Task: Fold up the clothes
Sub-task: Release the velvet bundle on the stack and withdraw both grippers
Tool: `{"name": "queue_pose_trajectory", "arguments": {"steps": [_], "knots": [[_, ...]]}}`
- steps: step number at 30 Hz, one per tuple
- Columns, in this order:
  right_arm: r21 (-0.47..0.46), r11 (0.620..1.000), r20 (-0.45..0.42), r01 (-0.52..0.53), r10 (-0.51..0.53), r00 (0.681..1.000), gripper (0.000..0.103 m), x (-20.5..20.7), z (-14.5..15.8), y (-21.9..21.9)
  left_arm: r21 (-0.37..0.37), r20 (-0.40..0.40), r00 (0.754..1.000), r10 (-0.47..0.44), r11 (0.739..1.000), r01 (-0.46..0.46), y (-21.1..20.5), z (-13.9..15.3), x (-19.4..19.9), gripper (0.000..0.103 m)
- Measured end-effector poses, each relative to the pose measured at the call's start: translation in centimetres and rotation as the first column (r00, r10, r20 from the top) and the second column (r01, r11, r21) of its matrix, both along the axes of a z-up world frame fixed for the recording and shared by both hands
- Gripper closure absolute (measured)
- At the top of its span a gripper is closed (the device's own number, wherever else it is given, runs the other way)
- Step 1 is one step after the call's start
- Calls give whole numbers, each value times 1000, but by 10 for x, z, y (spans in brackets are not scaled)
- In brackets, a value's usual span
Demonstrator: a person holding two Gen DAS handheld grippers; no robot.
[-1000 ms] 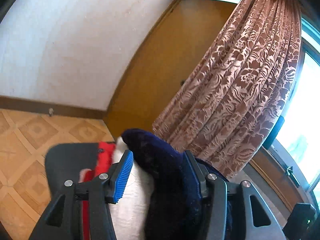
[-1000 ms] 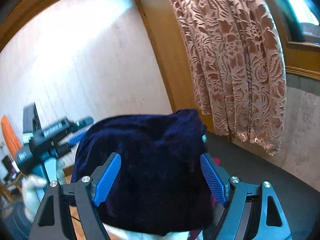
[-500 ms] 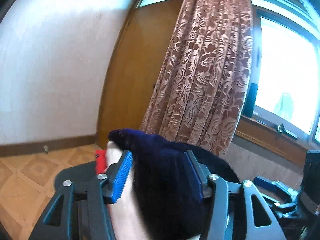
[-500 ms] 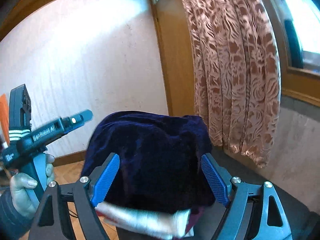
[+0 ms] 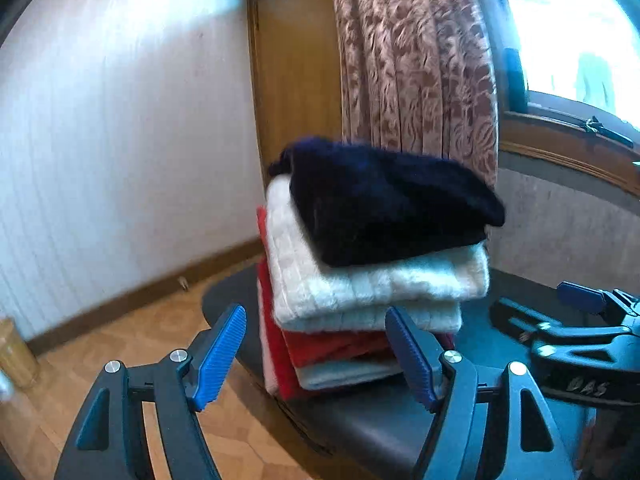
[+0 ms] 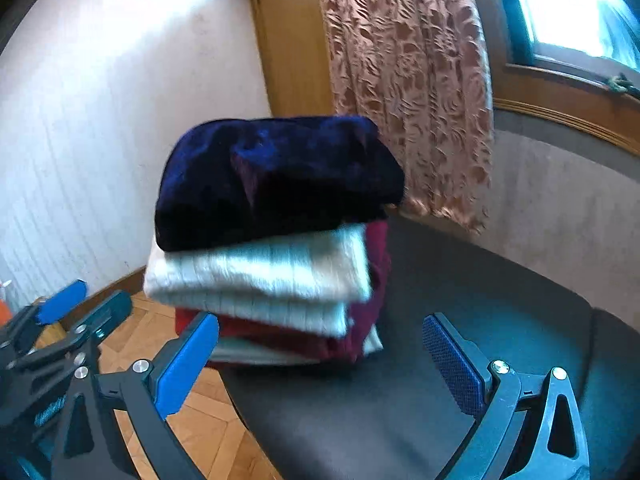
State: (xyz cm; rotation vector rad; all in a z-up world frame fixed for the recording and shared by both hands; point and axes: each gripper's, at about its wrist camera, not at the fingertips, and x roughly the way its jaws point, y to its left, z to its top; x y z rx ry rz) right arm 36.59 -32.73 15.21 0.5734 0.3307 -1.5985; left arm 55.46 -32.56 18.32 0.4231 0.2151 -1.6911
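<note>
- The navy velvet garment [image 5: 384, 204], which a second ago filled the space between both grippers' pads, now lies folded on top of the stack, on the white knit [image 5: 372, 284].
- Under the white knit sits a red piece [image 5: 332, 346]; the whole stack rests near the far left edge of the dark table [image 6: 460, 320].
- The left gripper [image 5: 316, 354] has drawn back; its jaws stand wide with nothing between them.
- The right gripper [image 6: 320, 364] is opening further, also empty, clear of the stack on its near side.
- Judgement: this garment looks placed; the stack leans slightly, so a nudge could topple it.
</note>
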Motion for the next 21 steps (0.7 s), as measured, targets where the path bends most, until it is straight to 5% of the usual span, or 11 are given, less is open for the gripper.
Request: {"name": "queue_pose_trajectory", "arguments": {"steps": [7,16,21], "knots": [[-55,999,-73,2,-6,997,0,9,25,24,-120,-17,999,33,992,-35,27,33,-6,32],[-103,994,-133,-19,5,991,0,22,37,40,-6,-118,993,31,999,-32,7,30,6,44],[-98,995,-126,-24,12,992,0,25,33,39,22,-93,995,34,999,-32,4,17,6,45]]}}
